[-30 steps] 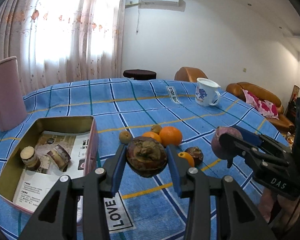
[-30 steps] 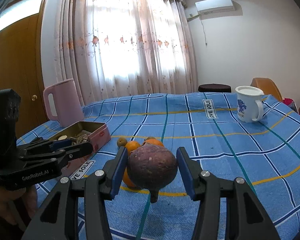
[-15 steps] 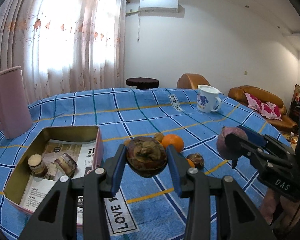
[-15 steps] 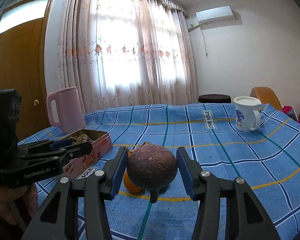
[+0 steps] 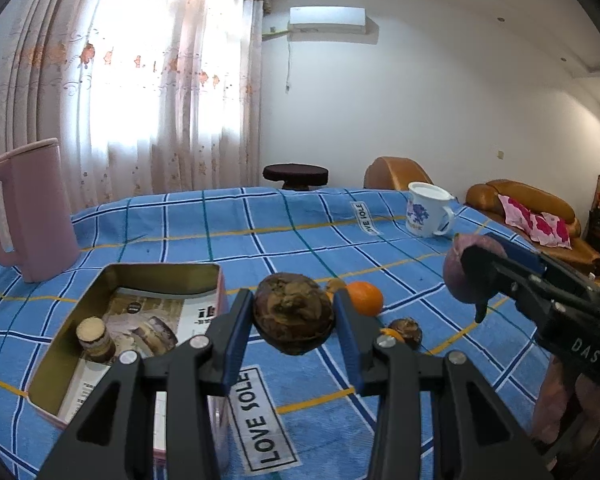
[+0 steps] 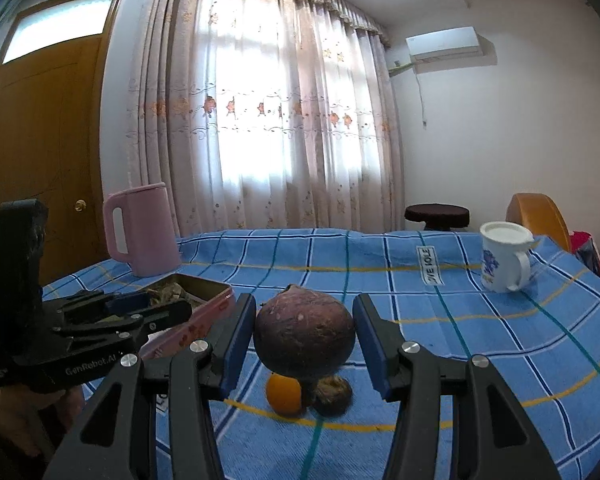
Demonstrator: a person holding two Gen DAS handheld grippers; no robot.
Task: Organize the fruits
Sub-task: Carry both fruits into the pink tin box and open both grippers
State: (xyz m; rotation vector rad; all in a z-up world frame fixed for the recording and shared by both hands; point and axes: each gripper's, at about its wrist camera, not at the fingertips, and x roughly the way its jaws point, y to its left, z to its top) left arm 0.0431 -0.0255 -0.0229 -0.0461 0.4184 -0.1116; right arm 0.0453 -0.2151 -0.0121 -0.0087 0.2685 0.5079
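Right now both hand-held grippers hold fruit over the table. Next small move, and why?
Probably carry the left hand-held gripper leftward over the open tin and lower. It grips a brown mangosteen clear of the cloth, and the tin is the nearest container. The right hand-held gripper can wait with its purple mangosteen.

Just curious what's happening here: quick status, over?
Left gripper holds a brown fruit above the table. Right gripper holds a purple fruit. Open tin beside them; path clear.
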